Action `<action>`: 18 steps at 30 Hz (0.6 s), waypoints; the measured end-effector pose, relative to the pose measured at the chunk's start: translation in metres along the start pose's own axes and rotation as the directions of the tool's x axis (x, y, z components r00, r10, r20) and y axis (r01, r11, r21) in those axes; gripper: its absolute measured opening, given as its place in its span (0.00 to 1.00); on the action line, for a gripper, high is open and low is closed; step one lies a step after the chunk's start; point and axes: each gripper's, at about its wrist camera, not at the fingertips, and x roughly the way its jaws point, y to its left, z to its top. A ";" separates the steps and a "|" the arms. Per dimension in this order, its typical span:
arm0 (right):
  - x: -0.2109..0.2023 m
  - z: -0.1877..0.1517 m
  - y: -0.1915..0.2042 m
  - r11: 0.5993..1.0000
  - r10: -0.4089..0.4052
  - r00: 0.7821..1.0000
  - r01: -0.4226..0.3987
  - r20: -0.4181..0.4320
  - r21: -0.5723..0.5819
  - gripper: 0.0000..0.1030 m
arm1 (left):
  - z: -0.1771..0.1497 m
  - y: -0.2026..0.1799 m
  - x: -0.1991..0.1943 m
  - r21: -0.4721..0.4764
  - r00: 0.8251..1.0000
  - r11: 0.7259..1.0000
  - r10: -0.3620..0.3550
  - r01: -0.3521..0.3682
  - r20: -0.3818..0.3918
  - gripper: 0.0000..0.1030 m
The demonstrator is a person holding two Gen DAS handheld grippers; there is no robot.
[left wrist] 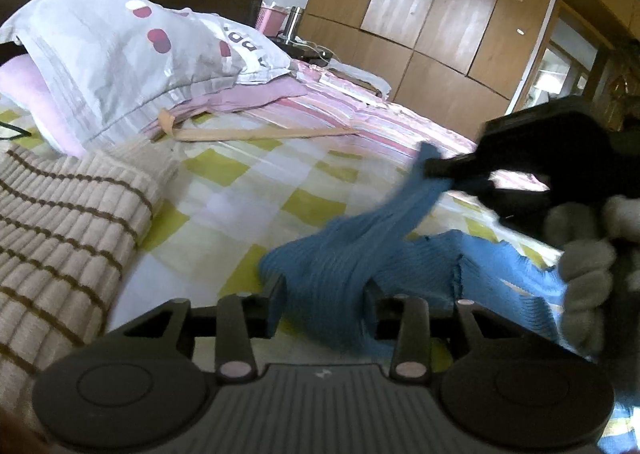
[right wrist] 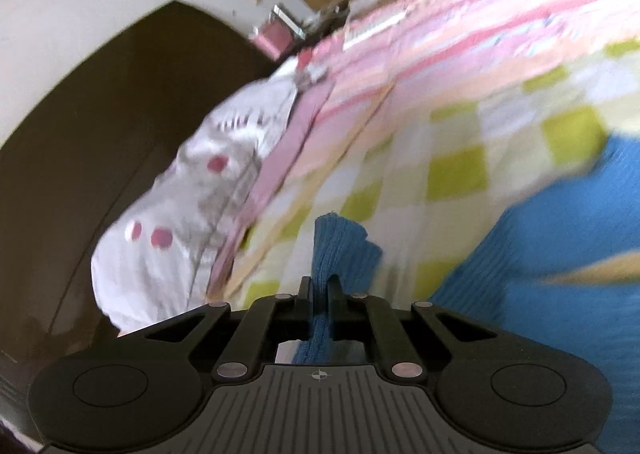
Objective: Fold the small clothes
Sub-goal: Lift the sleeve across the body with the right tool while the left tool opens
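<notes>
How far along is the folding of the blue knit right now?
Done: nothing looks folded; the blue knit lies bunched on the checked bedsheet. In hand: the right gripper is shut on a strip of it, lifted; the left gripper straddles another bunch with fingers apart. Left: every fold, plus the striped beige knit beside it.

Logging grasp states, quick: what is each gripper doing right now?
Left gripper: jaws apart around the blue knit garment, not clamping it.
Right gripper: jaws shut on a strip of the blue knit garment.
</notes>
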 end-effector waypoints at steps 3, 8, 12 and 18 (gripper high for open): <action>-0.025 0.014 -0.010 1.000 -0.018 0.998 0.017 0.052 0.004 0.07 | -0.002 -0.003 0.002 0.011 1.000 1.000 -0.008 0.008 -0.008 0.44; -0.062 0.033 -0.033 0.997 -0.073 0.991 0.072 0.113 0.015 0.07 | -0.006 -0.014 0.002 0.057 1.000 0.998 -0.029 0.029 -0.007 0.44; -0.091 0.042 -0.051 0.993 -0.117 0.981 0.114 0.155 0.028 0.07 | -0.009 -0.021 0.002 0.082 0.999 0.995 -0.051 0.052 -0.006 0.45; -0.131 0.046 -0.078 0.986 -0.165 0.962 0.153 0.216 0.074 0.07 | -0.013 -0.028 0.002 0.102 0.997 0.992 -0.077 0.077 -0.003 0.45</action>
